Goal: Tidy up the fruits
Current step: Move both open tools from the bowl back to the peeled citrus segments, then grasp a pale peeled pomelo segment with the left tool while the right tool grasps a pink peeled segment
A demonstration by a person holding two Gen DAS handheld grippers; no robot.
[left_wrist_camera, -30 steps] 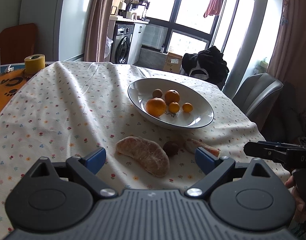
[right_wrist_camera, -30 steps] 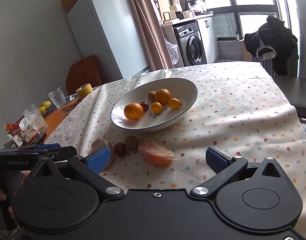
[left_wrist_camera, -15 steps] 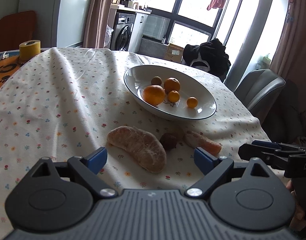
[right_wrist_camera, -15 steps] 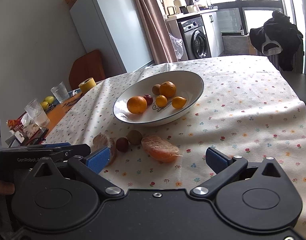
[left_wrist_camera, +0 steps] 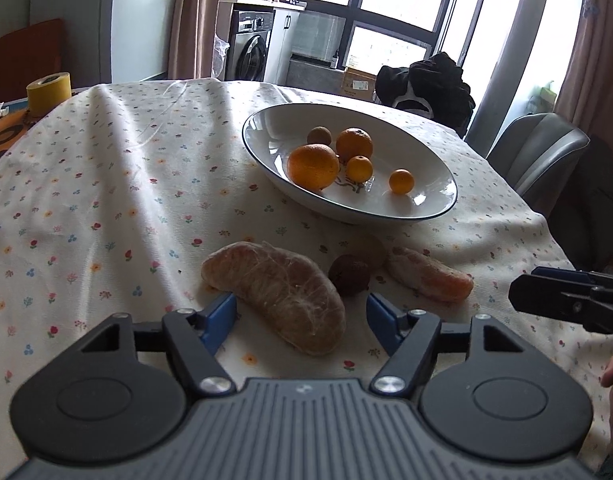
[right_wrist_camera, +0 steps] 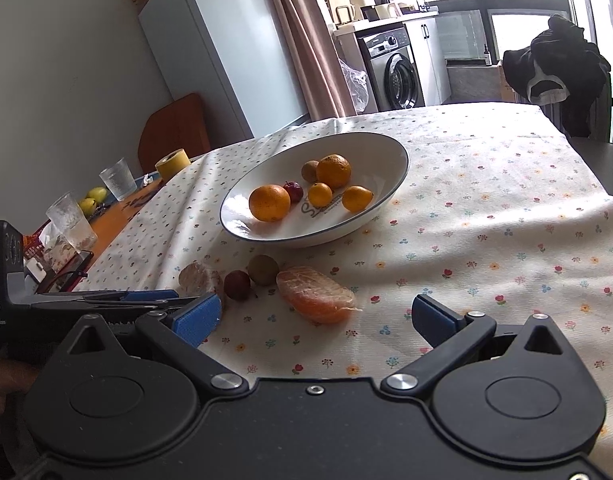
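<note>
A white bowl (left_wrist_camera: 434,216) (right_wrist_camera: 390,176) on the flowered tablecloth holds several oranges and small fruits. In front of it lie a peeled orange half (left_wrist_camera: 278,292) (right_wrist_camera: 198,278), a dark round fruit (left_wrist_camera: 348,274) (right_wrist_camera: 237,285), a brown round fruit (right_wrist_camera: 263,269) and a second peeled piece (left_wrist_camera: 428,274) (right_wrist_camera: 316,294). My left gripper (left_wrist_camera: 300,318) is open, its blue pads either side of the near end of the peeled half. My right gripper (right_wrist_camera: 314,318) is open, just short of the second peeled piece; it also shows in the left wrist view (left_wrist_camera: 566,300).
A yellow tape roll (left_wrist_camera: 49,90) (right_wrist_camera: 172,162), glasses (right_wrist_camera: 70,220) and yellow fruits (right_wrist_camera: 92,198) stand at the table's left end. A grey chair (left_wrist_camera: 538,152) and a chair draped with black clothing (left_wrist_camera: 422,84) stand beyond the far and right edges.
My left gripper has moved forward and down, so its pads now flank the peeled orange half. My right gripper has moved closer to the second peeled piece.
</note>
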